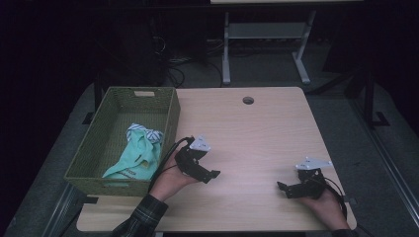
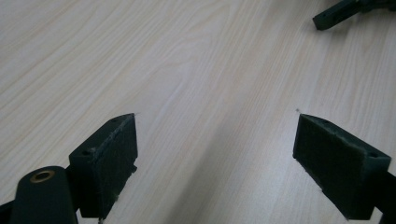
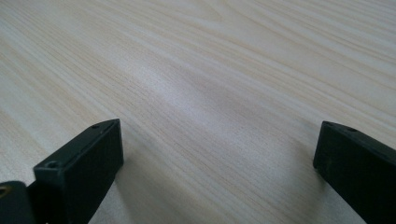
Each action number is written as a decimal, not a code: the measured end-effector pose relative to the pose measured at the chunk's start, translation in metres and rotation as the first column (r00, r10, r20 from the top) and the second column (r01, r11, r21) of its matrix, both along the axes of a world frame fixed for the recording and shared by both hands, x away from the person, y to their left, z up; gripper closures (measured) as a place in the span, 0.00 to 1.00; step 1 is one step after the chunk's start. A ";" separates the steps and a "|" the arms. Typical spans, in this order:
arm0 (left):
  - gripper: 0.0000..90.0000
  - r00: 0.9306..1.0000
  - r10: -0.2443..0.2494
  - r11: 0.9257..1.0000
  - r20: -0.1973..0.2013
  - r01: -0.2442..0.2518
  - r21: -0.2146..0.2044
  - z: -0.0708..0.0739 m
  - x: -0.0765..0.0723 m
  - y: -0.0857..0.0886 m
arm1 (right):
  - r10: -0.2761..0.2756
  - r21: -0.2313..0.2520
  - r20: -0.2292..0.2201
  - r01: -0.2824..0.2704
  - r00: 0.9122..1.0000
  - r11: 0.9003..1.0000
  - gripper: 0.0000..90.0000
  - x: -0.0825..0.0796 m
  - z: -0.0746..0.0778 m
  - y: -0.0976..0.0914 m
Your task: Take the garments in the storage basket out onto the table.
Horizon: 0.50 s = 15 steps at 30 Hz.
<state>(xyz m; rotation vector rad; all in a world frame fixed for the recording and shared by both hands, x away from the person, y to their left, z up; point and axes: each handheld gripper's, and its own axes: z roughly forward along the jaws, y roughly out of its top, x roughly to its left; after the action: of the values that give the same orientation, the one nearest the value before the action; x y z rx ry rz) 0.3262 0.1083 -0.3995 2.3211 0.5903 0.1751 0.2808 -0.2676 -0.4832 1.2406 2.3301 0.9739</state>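
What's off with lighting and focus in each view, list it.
High view: dim, dark surroundings, only the table and basket lit. Left gripper view: bright wood, sharp pads, soft shadow. Right gripper view: far grain blurs, faint shadow between open jaws.

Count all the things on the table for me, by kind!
Baskets: 1
Clothes in the basket: 2, a mint one and a striped one
Grippers: 2, left and right, both open
Total: 5

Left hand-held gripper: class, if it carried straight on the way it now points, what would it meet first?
The left hand-held gripper, jaws open and empty, points across bare table toward the right hand-held gripper. Probably that first, though depth is unclear.
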 end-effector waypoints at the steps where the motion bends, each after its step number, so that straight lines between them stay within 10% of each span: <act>1: 0.15 1.000 -0.006 1.000 0.000 0.006 0.009 0.002 0.000 0.000 | 0.000 0.000 0.000 0.000 1.000 1.000 0.01 0.000 0.000 0.000; 15: 0.15 1.000 -0.004 1.000 0.013 0.004 -0.004 0.017 0.005 0.006 | -0.001 0.001 0.000 0.001 1.000 1.000 0.01 0.000 0.000 0.000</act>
<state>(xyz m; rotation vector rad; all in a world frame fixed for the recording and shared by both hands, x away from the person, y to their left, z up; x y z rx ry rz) 0.3308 0.1143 -0.3823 2.3157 0.5794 0.1865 0.2808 -0.2676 -0.4832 1.2416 2.3297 0.9745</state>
